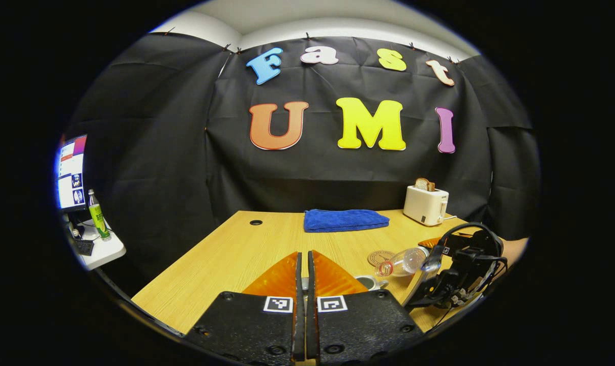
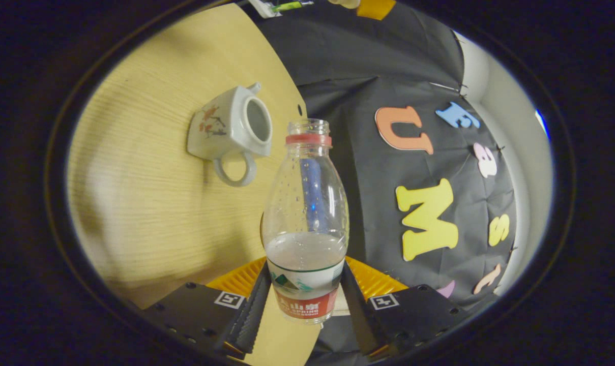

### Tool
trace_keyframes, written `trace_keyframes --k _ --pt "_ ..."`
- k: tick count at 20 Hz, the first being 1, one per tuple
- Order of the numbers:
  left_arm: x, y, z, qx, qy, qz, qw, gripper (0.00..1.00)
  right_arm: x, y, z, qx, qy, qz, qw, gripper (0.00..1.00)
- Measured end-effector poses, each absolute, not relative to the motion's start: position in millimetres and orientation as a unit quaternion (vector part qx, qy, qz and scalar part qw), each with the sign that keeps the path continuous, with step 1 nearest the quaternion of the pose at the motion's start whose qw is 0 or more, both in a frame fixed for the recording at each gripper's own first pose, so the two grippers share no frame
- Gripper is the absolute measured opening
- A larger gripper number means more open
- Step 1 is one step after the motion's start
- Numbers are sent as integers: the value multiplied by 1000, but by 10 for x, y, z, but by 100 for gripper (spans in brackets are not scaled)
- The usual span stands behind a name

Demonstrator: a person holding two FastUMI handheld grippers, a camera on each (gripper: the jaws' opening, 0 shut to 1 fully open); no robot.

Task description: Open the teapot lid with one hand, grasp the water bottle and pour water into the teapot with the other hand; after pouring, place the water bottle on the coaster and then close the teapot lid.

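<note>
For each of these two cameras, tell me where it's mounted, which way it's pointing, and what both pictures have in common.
Left gripper view: rides on the left gripper, facing across the table toward the booth wall; its own fingers meet at the bottom, and the right gripper shows at right.
Right gripper view: rides on the tilted right gripper, looking along the water bottle its fingers clamp, toward the open teapot.
Shared: water bottle, table, teapot's rim.

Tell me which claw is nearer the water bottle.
Right. The right claw grips the water bottle at its labelled lower end, with both fingers pressing on it. The left claw is apart from the bottle, beside the teapot.
</note>
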State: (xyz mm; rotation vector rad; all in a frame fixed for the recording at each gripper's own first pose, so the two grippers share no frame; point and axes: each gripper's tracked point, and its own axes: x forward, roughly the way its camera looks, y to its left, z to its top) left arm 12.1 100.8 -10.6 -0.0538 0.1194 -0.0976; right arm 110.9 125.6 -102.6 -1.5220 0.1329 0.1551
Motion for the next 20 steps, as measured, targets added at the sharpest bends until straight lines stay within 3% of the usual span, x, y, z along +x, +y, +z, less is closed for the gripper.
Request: trace_keyframes --k 20 --pt "83 931 -90 -4 57 -73 996 4 1248 1329 -595 -823 5 26 568 75"
